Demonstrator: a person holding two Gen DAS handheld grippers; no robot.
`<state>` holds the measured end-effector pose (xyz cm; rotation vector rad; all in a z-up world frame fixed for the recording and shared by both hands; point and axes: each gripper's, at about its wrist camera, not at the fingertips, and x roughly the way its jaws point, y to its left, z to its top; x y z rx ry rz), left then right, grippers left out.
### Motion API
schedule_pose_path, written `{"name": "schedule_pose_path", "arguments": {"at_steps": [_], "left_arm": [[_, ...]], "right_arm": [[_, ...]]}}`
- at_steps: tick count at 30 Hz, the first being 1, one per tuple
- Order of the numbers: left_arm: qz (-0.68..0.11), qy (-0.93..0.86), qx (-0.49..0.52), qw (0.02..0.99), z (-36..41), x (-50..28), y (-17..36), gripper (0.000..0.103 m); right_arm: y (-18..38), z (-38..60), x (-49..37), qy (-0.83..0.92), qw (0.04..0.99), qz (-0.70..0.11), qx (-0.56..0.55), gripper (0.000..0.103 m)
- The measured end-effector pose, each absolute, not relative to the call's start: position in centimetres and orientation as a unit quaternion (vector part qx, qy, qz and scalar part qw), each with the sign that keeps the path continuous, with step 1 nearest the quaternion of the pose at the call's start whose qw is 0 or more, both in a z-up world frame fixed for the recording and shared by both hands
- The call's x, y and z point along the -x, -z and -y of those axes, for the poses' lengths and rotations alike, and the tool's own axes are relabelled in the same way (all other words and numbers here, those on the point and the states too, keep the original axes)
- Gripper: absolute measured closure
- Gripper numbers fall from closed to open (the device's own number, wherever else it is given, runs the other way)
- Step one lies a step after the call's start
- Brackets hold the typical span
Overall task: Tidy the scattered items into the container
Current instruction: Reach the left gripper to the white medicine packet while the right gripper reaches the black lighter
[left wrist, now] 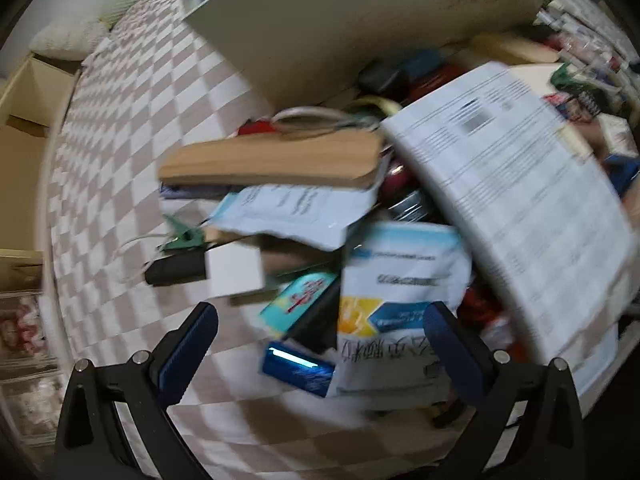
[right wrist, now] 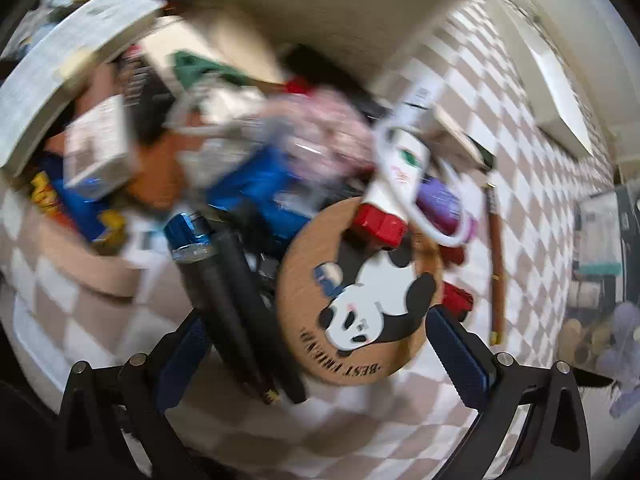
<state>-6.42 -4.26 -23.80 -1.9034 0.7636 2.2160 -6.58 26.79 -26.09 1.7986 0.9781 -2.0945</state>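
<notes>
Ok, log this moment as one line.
left gripper: open over pile | right gripper: open, panda coaster between fingers | container: behind pile

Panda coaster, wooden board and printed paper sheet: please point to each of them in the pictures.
panda coaster [right wrist: 360, 292], right wrist view, on the panda's white body.
wooden board [left wrist: 272, 160], left wrist view, on its long side face.
printed paper sheet [left wrist: 516, 200], left wrist view, on the middle of the page.

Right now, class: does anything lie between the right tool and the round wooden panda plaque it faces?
Nothing visible does. The right tool is open, and the panda plaque lies just ahead between its fingers. A red-capped tube rests on the plaque's far edge, and black cylinders lie along its left side.
</notes>
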Motion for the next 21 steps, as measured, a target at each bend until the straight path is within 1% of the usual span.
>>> {"name": "schedule_pose_path", "arguments": {"at_steps": [3, 5, 8, 10, 14, 16, 18, 21], "left_arm": [[-0.231, -0.732, 0.639, 0.053, 5.5, 6.6, 23.6, 0.000], [-0.236, -0.733, 0.637, 0.043, 6.3, 6.5, 23.3, 0.000], [-0.247, -0.734, 0.633, 0.022, 7.6, 6.4, 22.8, 0.000], [-0.260, -0.734, 0.628, -0.002, 8.5, 6.4, 22.6, 0.000], [-0.332, -0.719, 0.606, -0.075, 10.5, 6.6, 23.3, 0.000], [-0.314, -0.719, 0.615, -0.075, 12.1, 6.5, 23.0, 0.000], [-0.279, -0.728, 0.624, -0.060, 12.7, 6.2, 22.2, 0.000], [-0.239, -0.744, 0.624, -0.029, 12.8, 6.5, 21.1, 0.000]], "right_arm": [[26.0, -28.6, 7.7, 0.717, 0.073, -0.335, -0.608, 0.000], [25.8, -29.4, 8.4, 0.717, 0.060, -0.328, -0.613, 0.000], [24.9, -30.7, 8.6, 0.725, 0.057, -0.289, -0.622, 0.000], [23.9, -31.3, 8.6, 0.735, 0.059, -0.247, -0.628, 0.000], [21.7, -32.8, 8.4, 0.755, 0.043, -0.159, -0.635, 0.000], [20.9, -33.6, 8.3, 0.755, 0.050, -0.083, -0.648, 0.000], [20.7, -33.9, 8.1, 0.741, 0.093, 0.006, -0.665, 0.000], [21.5, -32.7, 7.4, 0.703, 0.163, 0.084, -0.687, 0.000]]}}
